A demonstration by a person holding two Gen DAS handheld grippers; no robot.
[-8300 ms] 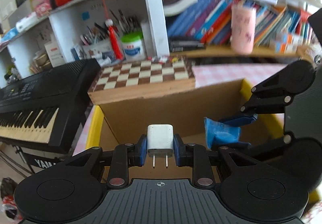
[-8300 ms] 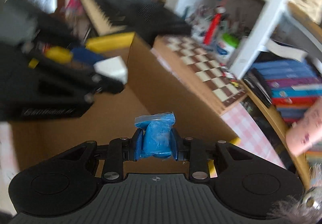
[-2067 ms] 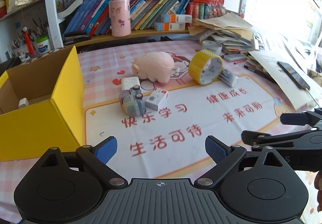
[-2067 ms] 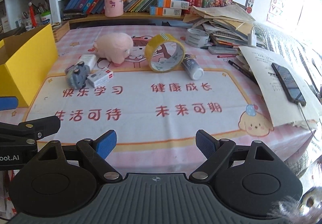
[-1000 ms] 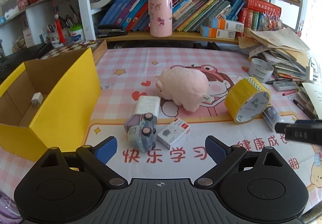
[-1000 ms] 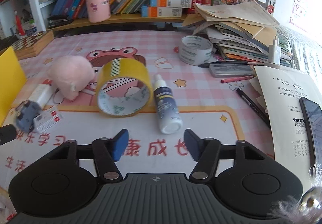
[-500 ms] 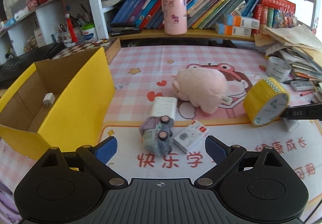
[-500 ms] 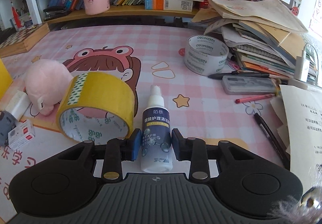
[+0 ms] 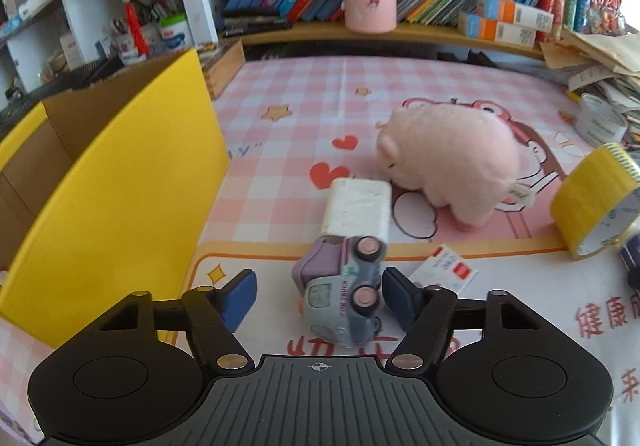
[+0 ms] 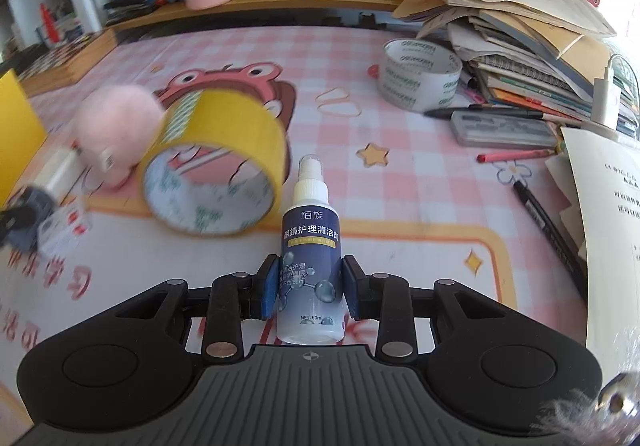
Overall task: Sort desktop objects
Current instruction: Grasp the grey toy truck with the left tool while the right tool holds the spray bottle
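We see bright daylight in both views — it floods in from the claws' right, bleaching the papers point(image 10: 608, 181) at that edge. Fisheye bending curves the shelf point(image 9: 400, 31) ahead. Left of the right claw, the yellow tape roll point(image 10: 216, 165) and pink plush point(image 10: 116, 125) smear with blur — shadows stay soft.

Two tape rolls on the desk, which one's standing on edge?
The yellow tape roll, beside the pink plush pig: it is tipped up, its open core facing the camera. The white printed roll by the paper stack lies flat.
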